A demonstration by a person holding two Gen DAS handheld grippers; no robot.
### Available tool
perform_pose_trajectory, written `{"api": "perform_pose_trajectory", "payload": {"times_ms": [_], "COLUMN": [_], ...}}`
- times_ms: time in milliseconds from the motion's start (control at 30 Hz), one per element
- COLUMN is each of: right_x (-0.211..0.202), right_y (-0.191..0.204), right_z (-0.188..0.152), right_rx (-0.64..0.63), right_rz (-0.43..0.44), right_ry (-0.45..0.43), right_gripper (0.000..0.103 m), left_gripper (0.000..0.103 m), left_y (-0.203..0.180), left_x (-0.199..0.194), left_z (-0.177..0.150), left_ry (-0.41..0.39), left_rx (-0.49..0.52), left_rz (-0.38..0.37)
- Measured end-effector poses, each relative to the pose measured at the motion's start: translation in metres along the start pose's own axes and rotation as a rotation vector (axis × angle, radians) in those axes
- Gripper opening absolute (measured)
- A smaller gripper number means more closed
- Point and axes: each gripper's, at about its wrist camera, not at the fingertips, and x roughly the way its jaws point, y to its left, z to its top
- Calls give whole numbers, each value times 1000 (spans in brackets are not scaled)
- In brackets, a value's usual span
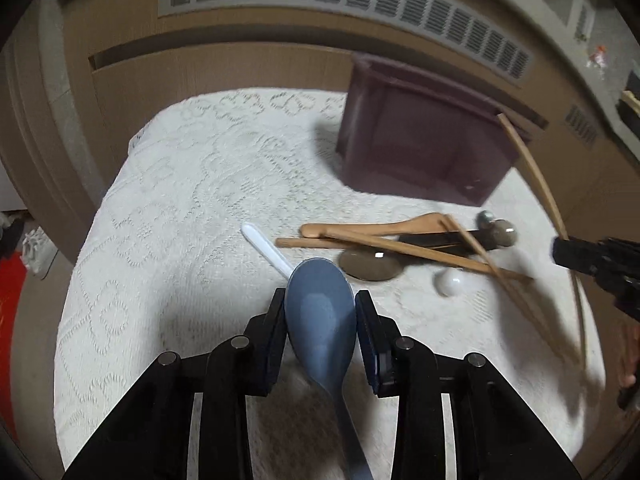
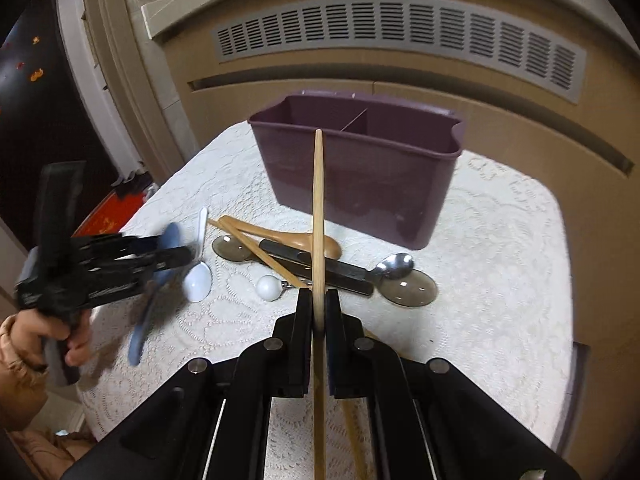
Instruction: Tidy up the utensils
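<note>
Left tool [image 1: 320,300] clamps blue spoon [image 1: 320,320]; right tool [image 2: 318,300] pinches chopstick [image 2: 318,200]. Purple caddy [image 2: 360,176] at 12 o'clock on worktop [image 2: 500,280]. Risk: chopstick pivots in thin grip, misses compartment.

My left gripper [image 1: 320,300]: matt black plastic, holding a smooth blue plastic spoon [image 1: 322,320]. My right gripper [image 2: 318,300]: pale wooden chopstick [image 2: 318,208]. Caddy [image 2: 360,184]: matt purple plastic. Tablecloth [image 2: 500,280]: white lace. Spoon [image 2: 394,266]: polished metal.

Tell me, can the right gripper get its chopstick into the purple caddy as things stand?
Probably yes: the right gripper holds the chopstick clear of the pile, and the purple caddy stands open-topped straight ahead.
</note>
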Motion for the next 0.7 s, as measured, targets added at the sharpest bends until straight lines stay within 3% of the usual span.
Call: {"api": "perform_pose_trajectory", "payload": {"times_ms": [133,233,367,533,700], "right_x": [-7,-28,-84,-163,-194], "right_y": [4,7,22,33,24], "right_z": [-5,-4,16,65,114], "right_rx": [9,30,6,-40,-32], "right_rz": [-19,-23,-61,-140,-171], "right_ry": [-18,-68,-233,-479,-650], "right_gripper": [5,5,5,5,5], "left_gripper": [34,33,33,33,29], "left_y": [-13,-30,-60,-97,-108], "left_x": [-34,-73,-135,-207,-229], "left_z": [-4,5,38,95,147], "left_ry": [-88,-199,-370,-587,-700], "left_rx": [25,73,157,279,296], "left_rz": [-16,-29,-100,-138,-126]}}
